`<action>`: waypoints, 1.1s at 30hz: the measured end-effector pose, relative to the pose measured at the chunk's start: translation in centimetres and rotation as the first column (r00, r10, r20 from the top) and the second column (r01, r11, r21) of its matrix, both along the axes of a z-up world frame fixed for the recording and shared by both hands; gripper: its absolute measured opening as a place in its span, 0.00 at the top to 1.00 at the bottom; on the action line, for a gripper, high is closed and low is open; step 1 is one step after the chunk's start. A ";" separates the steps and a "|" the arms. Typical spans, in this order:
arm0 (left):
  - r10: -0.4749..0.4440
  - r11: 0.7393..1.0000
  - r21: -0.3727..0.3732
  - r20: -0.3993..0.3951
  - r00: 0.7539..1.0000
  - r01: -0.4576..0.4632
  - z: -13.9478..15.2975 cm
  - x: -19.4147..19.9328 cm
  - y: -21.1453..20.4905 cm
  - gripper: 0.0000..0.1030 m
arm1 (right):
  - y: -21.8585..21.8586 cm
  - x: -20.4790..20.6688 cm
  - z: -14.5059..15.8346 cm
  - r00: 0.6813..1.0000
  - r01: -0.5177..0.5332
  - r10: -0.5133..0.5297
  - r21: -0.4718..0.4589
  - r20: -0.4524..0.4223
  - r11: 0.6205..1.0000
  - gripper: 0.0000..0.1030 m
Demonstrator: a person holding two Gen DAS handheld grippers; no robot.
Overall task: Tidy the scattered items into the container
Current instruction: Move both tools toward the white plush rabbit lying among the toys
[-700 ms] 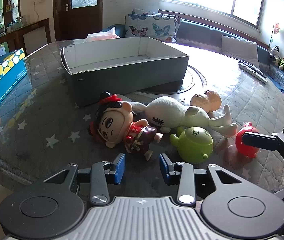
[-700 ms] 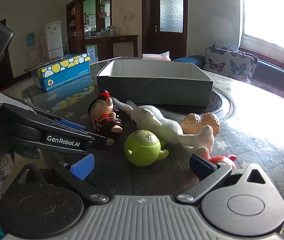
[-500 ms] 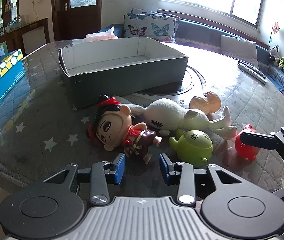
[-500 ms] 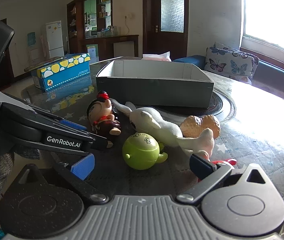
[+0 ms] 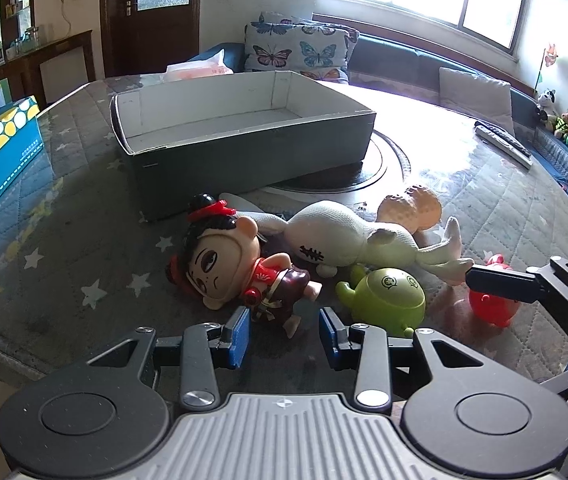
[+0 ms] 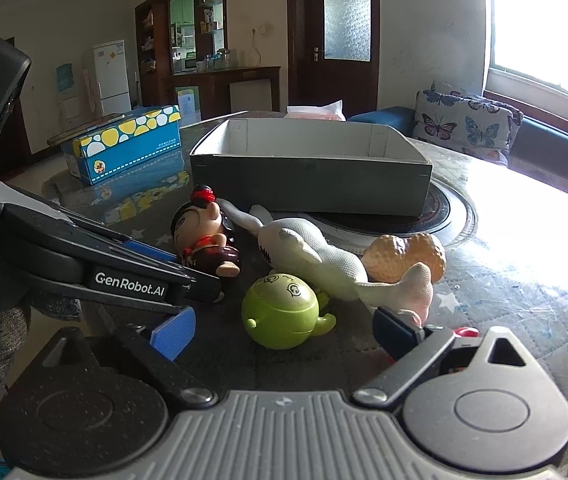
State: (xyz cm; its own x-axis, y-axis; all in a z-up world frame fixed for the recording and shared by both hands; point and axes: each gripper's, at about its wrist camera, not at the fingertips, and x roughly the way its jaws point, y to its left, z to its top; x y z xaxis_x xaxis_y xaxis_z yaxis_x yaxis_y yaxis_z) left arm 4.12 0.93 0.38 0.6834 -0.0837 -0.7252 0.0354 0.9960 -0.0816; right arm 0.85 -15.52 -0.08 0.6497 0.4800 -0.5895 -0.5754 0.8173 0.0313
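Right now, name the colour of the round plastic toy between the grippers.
Lime green; right wrist view shows it best.

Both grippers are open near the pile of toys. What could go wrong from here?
1. The doll lies on its side against the white plush; the left gripper, jaws open around its legs, may get only a weak hold.
2. The right gripper is wide open beside the green toy; closing could roll this round toy away.
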 end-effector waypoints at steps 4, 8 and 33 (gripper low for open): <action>-0.003 1.000 0.001 -0.005 1.000 0.003 -0.1 0.1 0.0 0.61 | 0.2 0.2 -0.1 1.000 -0.008 0.008 0.000 -0.007 1.000 0.08; -0.004 1.000 0.000 -0.013 1.000 0.004 -0.2 0.3 0.0 0.61 | 0.3 0.3 -0.2 1.000 -0.015 0.015 -0.002 -0.012 1.000 0.09; -0.113 0.993 -0.046 0.007 0.994 0.113 2.2 1.0 -0.5 0.61 | -0.1 1.7 0.9 0.999 -0.046 0.046 0.002 -0.015 0.999 0.21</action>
